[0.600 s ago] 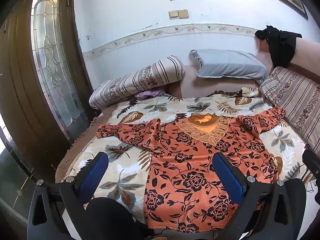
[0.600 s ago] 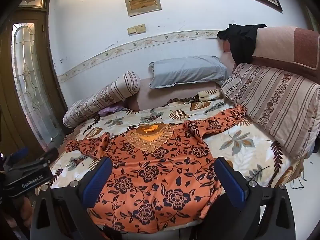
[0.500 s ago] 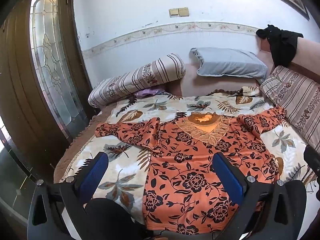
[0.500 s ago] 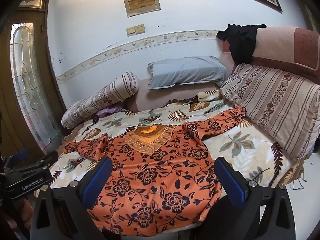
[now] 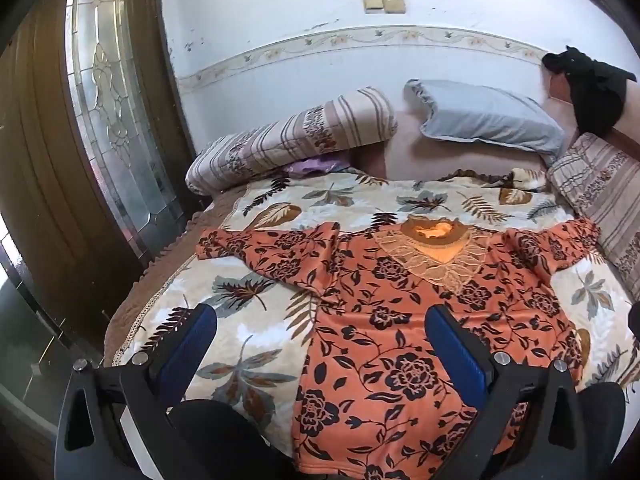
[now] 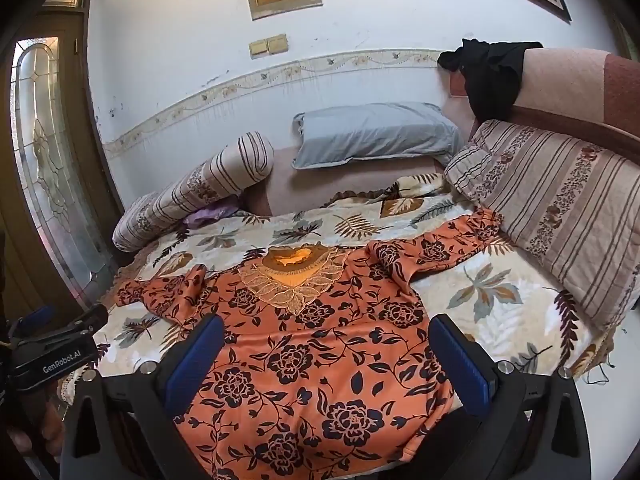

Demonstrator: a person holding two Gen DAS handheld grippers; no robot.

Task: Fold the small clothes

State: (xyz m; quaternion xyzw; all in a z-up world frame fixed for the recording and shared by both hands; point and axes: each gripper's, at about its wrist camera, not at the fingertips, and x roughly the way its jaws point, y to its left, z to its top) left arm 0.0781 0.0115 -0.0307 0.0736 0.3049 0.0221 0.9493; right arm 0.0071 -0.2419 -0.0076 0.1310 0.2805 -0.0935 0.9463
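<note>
Bed [image 5: 256, 336] covered by a cream leaf-print blanket [image 6: 492, 292]. Orange floral top [image 5: 392, 332] lies spread flat on it, neckline toward the far side, sleeves out left and right. Far left: striped bolster [image 5: 296, 140] with purple cloth [image 5: 312, 166] beside it. Far centre: grey pillow [image 5: 488, 120]. Right edge: striped cushion [image 6: 560, 208].

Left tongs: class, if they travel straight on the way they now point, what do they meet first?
Probably the orange floral top spread on the bed; the open left tongs point down at its near half, though depth is uncertain.
</note>
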